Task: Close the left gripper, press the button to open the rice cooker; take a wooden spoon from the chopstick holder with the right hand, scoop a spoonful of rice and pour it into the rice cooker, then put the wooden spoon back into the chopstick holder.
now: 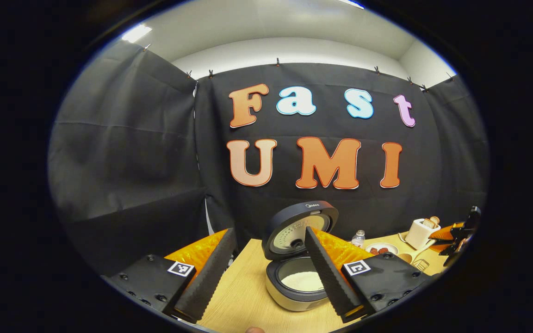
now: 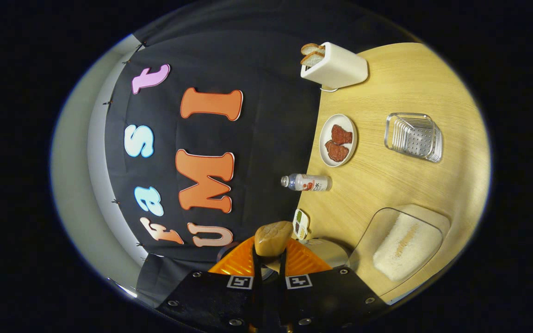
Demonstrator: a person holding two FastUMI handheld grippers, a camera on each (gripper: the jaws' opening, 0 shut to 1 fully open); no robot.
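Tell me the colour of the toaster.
Cream-white boxy toaster, clearest in the right gripper view.

Rice cooker [image 1: 294, 282] lid [image 1: 300, 230] raised at back; pot mouth open from above and front. Bare table [image 1: 243, 296] left of cooker. Right gripper view: bottle [image 2: 307, 182], plate [image 2: 337, 139], toaster [image 2: 336, 67] line the wall edge; wire rack [image 2: 413, 136] and rice container [image 2: 403, 245] apart, bare wood between.

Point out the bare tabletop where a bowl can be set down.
Bare wood lies left of the open rice cooker, between it and the cloth wall. In the right gripper view, another free patch sits between the plate of meat, the wire rack and the clear rice container. It is crowded around the toaster, plate and bottle.
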